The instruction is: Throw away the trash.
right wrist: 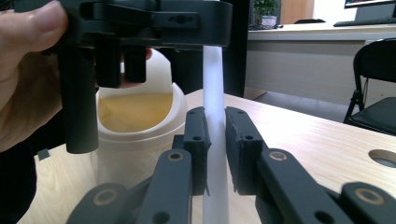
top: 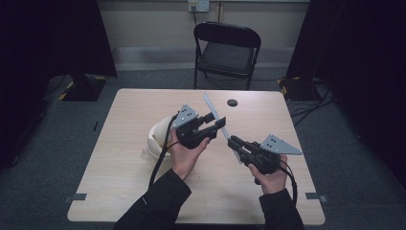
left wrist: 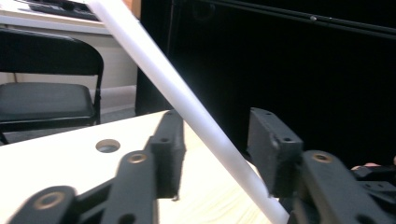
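Clamped in the right gripper point(right wrist: 216, 149), the white rod point(right wrist: 214, 93) slants up over the worktop point(top: 124, 191) beside the cream bin point(right wrist: 135, 121). Left gripper point(left wrist: 215, 140) straddles it, pads not yet pressing; an off-centre squeeze could lever the rod askew.

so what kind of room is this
Probably an office or lab corner set up for recording: a plain wooden table between black curtains, a folding chair by the wall, and a desk with a monitor behind.
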`<act>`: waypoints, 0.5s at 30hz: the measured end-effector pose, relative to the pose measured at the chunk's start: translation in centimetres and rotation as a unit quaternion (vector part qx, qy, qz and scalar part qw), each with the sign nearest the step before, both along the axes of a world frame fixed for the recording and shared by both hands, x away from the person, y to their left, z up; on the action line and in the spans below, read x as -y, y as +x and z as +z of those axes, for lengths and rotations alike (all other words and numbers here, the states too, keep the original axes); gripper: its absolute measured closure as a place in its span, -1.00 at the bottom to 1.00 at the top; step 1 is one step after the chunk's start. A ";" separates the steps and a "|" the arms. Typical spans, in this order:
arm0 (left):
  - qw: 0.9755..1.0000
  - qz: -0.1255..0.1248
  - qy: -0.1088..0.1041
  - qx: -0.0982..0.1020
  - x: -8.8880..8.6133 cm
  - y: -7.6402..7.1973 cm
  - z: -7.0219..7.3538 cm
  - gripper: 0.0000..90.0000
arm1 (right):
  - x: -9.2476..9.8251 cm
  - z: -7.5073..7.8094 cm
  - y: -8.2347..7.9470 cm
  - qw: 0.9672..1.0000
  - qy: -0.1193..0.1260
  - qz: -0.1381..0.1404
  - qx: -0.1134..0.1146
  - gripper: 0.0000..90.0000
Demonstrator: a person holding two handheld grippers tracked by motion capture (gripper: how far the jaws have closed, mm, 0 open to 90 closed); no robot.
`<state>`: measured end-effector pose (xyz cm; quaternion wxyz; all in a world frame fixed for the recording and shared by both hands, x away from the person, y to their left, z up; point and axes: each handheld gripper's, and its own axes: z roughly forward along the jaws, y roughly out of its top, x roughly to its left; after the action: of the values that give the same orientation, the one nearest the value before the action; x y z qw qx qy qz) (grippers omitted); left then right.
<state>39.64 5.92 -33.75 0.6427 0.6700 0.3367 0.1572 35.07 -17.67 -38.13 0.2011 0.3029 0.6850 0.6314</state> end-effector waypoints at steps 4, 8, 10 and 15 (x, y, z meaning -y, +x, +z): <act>1.000 -0.012 -0.008 -0.007 -0.1 -0.1 0.1 0.49 | -0.4 -0.1 0.0 1.000 -0.005 0.007 0.000 0.79; 1.000 -0.022 -0.018 -0.004 -0.1 -0.2 0.2 0.57 | -0.6 -0.2 0.0 1.000 -0.006 0.010 0.000 0.78; 0.999 -0.028 -0.021 -0.002 0.0 -0.4 0.3 0.61 | -0.7 -0.2 0.0 1.000 -0.006 0.014 -0.002 0.78; 0.999 -0.036 -0.017 0.011 -0.3 -0.7 0.7 0.75 | -0.6 -0.3 0.0 1.000 0.004 0.019 -0.009 0.75</act>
<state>38.92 6.18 -33.08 0.6628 0.6687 0.3082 0.1358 35.11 -17.09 -38.40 0.1818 0.2962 0.6899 0.6350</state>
